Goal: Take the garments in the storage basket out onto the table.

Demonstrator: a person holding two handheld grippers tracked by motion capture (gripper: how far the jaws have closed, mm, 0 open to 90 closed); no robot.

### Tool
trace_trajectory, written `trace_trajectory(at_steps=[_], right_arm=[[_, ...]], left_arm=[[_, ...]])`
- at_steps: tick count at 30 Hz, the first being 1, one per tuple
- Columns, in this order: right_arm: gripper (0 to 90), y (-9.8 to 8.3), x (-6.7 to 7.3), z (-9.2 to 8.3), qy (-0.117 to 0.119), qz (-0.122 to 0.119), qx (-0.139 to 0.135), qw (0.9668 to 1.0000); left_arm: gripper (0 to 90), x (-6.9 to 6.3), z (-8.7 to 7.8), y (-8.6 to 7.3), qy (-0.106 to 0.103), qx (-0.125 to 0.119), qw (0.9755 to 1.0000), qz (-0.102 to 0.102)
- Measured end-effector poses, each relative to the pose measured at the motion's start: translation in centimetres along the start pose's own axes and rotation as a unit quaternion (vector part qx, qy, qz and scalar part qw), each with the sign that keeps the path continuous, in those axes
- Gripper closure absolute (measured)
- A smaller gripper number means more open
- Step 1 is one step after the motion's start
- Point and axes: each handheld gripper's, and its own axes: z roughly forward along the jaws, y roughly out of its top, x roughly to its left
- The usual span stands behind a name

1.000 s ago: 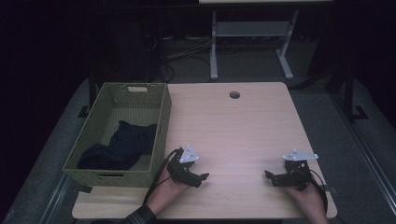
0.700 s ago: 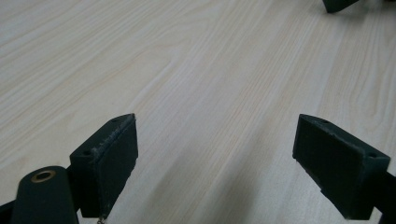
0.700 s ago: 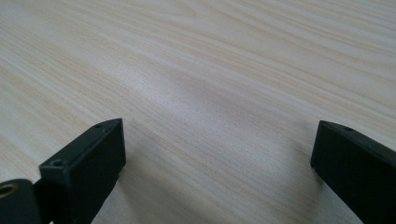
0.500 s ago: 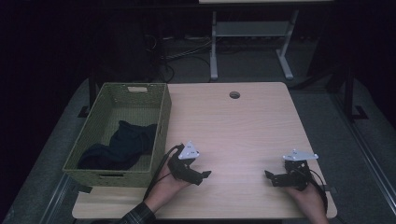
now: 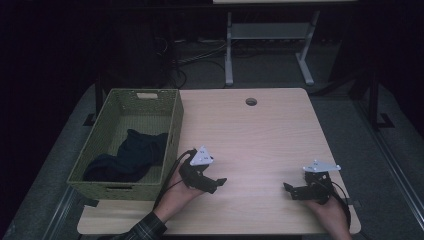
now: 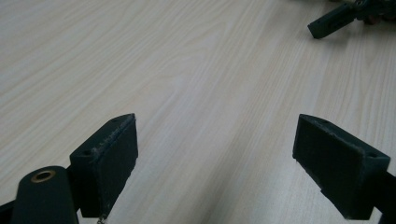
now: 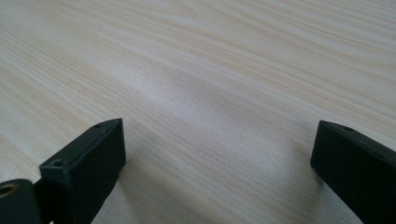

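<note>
A pale wooden table (image 5: 260,130) holds a green basket (image 5: 172,135) beside the left gripper (image 5: 212,184); the right gripper (image 5: 292,191) sits well apart. Both jaws gape wide, gripping nothing.

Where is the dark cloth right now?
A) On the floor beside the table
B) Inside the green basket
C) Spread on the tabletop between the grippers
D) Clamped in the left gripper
B: the dark cloth lies bunched in the green basket at the table's left, while the left gripper stands open over bare wood.
</note>
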Motion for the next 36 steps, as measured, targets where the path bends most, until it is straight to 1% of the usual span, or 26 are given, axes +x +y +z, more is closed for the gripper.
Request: trace_trajectory(at_steps=[2, 4, 6, 9, 10, 13, 14, 19, 22, 23, 29, 33, 36], right_arm=[[2.9, 0.0, 0.0, 0.0, 0.0, 0.0, 0.0, 1.0], [2.9, 0.0, 0.0, 0.0, 0.0, 0.0, 0.0, 1.0], [2.9, 0.0, 0.0, 0.0, 0.0, 0.0, 0.0, 1.0], [2.9, 0.0, 0.0, 0.0, 0.0, 0.0, 0.0, 1.0], [2.9, 0.0, 0.0, 0.0, 0.0, 0.0, 0.0, 1.0], [2.9, 0.0, 0.0, 0.0, 0.0, 0.0, 0.0, 1.0], [2.9, 0.0, 0.0, 0.0, 0.0, 0.0, 0.0, 1.0], [2.9, 0.0, 0.0, 0.0, 0.0, 0.0, 0.0, 1.0], [2.9, 0.0, 0.0, 0.0, 0.0, 0.0, 0.0, 1.0], [2.9, 0.0, 0.0, 0.0, 0.0, 0.0, 0.0, 1.0], [2.9, 0.0, 0.0, 0.0, 0.0, 0.0, 0.0, 1.0], [2.9, 0.0, 0.0, 0.0, 0.0, 0.0, 0.0, 1.0], [2.9, 0.0, 0.0, 0.0, 0.001, 0.001, 0.0, 1.0]], left_arm=[[13.6, 0.1, -0.1, 0.1, -0.004, -0.006, 1.0, -0.005], [13.6, 0.1, -0.1, 0.3, -0.008, -0.005, 1.0, -0.001], [13.6, 0.0, -0.2, 0.4, -0.012, -0.002, 0.9999, 0.007], [13.6, 0.1, -0.4, 0.7, -0.014, -0.006, 0.9998, 0.01], [13.6, 0.1, -0.4, 0.7, -0.014, -0.01, 0.9998, 0.006], [13.6, 0.3, -0.6, 1.0, -0.017, -0.009, 0.9998, 0.01], [13.6, 0.3, -0.6, 1.0, -0.018, -0.011, 0.9998, 0.008], [13.6, 0.3, -0.9, 1.6, -0.022, -0.009, 0.9996, 0.017], [13.6, 0.5, -1.1, 1.8, -0.024, -0.013, 0.9995, 0.016], [13.6, 0.5, -1.1, 1.9, -0.024, -0.016, 0.9995, 0.012], [13.6, 0.6, -1.2, 2.3, -0.028, -0.013, 0.9994, 0.016], [13.6, 0.8, -1.5, 2.6, -0.031, -0.017, 0.9992, 0.017], [13.6, 0.9, -1.6, 2.8, -0.039, -0.024, 0.9988, 0.017]])
